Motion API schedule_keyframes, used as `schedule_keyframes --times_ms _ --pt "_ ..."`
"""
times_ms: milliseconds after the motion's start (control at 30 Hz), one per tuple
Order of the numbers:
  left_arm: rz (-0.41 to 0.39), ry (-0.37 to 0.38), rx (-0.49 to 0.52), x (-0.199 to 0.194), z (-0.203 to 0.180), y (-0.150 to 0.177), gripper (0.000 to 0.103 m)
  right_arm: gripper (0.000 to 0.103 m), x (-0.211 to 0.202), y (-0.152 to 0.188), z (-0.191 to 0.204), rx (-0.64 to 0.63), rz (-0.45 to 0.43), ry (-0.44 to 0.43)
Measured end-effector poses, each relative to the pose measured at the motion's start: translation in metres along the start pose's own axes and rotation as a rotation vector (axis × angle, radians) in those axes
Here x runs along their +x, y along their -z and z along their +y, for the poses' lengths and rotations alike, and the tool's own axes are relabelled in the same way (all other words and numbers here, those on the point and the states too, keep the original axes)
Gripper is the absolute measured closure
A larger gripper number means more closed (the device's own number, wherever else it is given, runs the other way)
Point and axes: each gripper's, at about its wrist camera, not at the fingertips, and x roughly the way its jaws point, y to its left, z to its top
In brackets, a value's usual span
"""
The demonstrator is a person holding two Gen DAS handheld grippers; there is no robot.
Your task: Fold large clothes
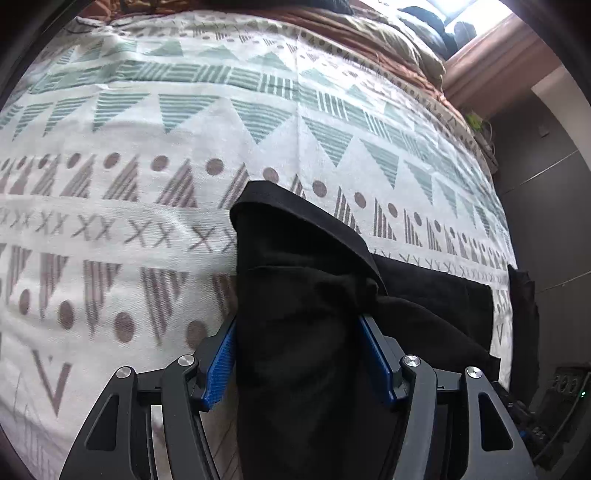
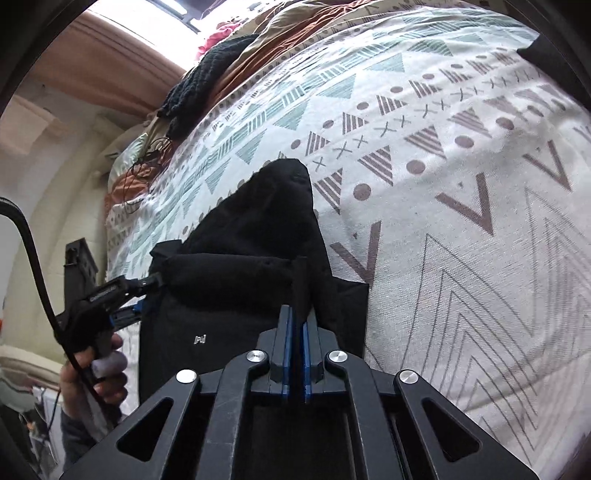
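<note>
A large black garment (image 1: 306, 317) lies on a patterned bedspread (image 1: 147, 184). In the left wrist view a thick bunch of it fills the gap between my left gripper's (image 1: 299, 354) blue pads (image 1: 221, 365), which press on it from both sides. In the right wrist view the garment (image 2: 255, 236) spreads ahead, a small white logo on it. My right gripper (image 2: 297, 325) has its blue pads nearly together, pinching a thin fold of the black cloth. The left gripper (image 2: 144, 286) shows at the left of that view, held by a hand (image 2: 99, 376) on the garment's other edge.
The bedspread (image 2: 461, 184) covers the bed in both views. Rumpled brown and olive bedding (image 1: 388, 33) and a dark knitted item (image 2: 207, 77) lie at the bed's far end. The bed's edge and a grey wall (image 1: 546, 192) are at the right of the left wrist view.
</note>
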Motion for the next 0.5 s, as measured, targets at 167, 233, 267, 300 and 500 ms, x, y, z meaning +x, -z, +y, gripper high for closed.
schedule_keyframes --times_ms 167,233,267,300,500 --pt "0.000 0.046 -0.039 -0.016 0.015 0.021 0.039 0.034 -0.019 -0.003 0.007 -0.042 -0.042 0.014" --pt "0.005 0.066 -0.048 -0.021 0.020 0.032 0.039 0.034 -0.014 -0.004 0.002 -0.029 -0.012 -0.003" --pt "0.007 0.078 -0.055 -0.023 0.022 0.037 0.039 0.034 -0.010 -0.004 0.000 -0.023 0.005 -0.010" --pt "0.006 0.086 -0.062 -0.026 0.024 0.042 0.039 0.034 -0.006 -0.004 -0.003 -0.017 0.024 -0.019" --pt "-0.009 0.119 -0.082 -0.041 0.033 0.067 0.041 0.034 0.026 0.000 -0.023 0.038 0.135 -0.103"
